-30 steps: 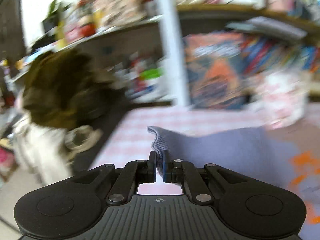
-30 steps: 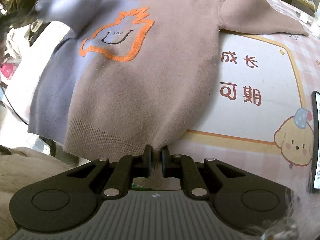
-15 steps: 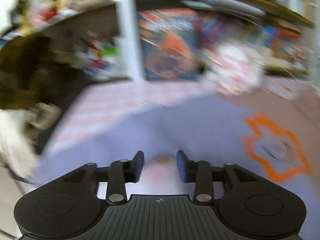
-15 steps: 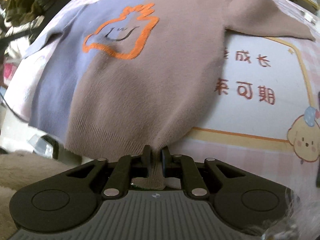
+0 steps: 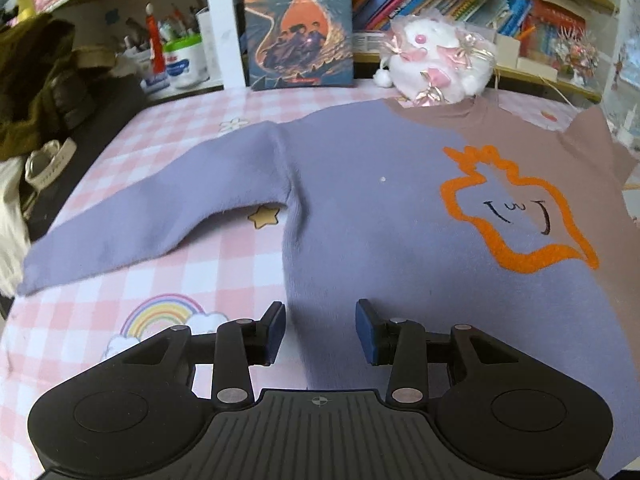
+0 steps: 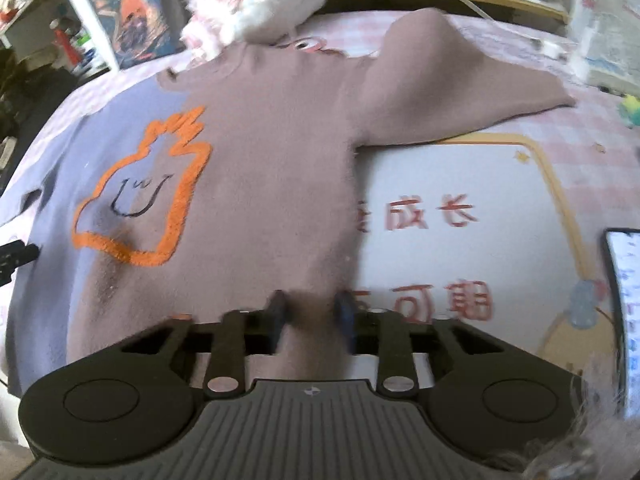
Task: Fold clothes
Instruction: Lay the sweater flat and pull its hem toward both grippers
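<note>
A small sweater, half purple and half brown with an orange outline figure, lies flat and face up on the pink checked table; it shows in the left wrist view (image 5: pixel 380 208) and the right wrist view (image 6: pixel 260 184). Its purple sleeve (image 5: pixel 152 216) is spread out to the left and its brown sleeve (image 6: pixel 452 92) to the right. My left gripper (image 5: pixel 320 330) is open and empty over the purple side edge. My right gripper (image 6: pixel 310 312) is open, its jaws apart just above the brown fabric near the hem.
A white plush toy (image 5: pixel 436 64) sits at the sweater's collar. A book (image 5: pixel 298 24) stands against the shelf behind. A dark bag and clothes (image 5: pixel 36 92) lie off the table's left edge. A phone (image 6: pixel 624 312) lies at the right edge.
My left gripper let go of the purple sleeve, which now lies flat, and moved over the body's side. My right gripper opened, released the hem and moved forward over the sweater.
</note>
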